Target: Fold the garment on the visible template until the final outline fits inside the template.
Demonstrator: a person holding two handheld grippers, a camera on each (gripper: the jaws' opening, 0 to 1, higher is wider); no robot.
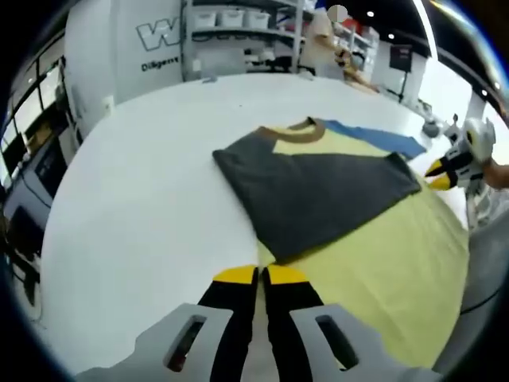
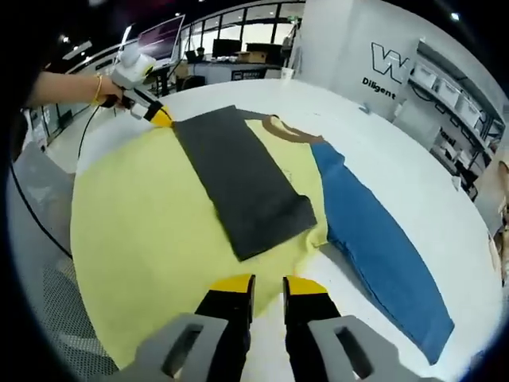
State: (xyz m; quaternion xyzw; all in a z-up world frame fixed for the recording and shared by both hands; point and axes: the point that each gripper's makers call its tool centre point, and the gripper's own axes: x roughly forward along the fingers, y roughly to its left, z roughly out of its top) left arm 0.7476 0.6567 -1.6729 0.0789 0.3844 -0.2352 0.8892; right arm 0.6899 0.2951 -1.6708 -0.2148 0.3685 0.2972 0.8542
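Observation:
The garment lies flat on a white table [image 1: 143, 207]: a yellow body [image 2: 143, 215], a brown collar [image 2: 288, 131], and a blue sleeve [image 2: 382, 247] spread out sideways. Its dark grey sleeve [image 2: 242, 183] is folded across the yellow body. My left gripper [image 1: 261, 275] is shut, its yellow tips just short of a grey sleeve corner [image 1: 270, 253], with nothing visibly between them. In the right gripper view the left gripper [image 2: 159, 116] is held by a hand at that corner. My right gripper [image 2: 269, 285] is slightly open and empty, just off the grey sleeve's other end. The left gripper view shows the right gripper [image 1: 440, 173] there.
White table stretches beyond the garment on the collar side. Shelves with boxes [image 1: 235, 20] and a white wall with lettering [image 1: 155, 40] stand at the back. A black cable [image 2: 36, 215] hangs past the table's edge.

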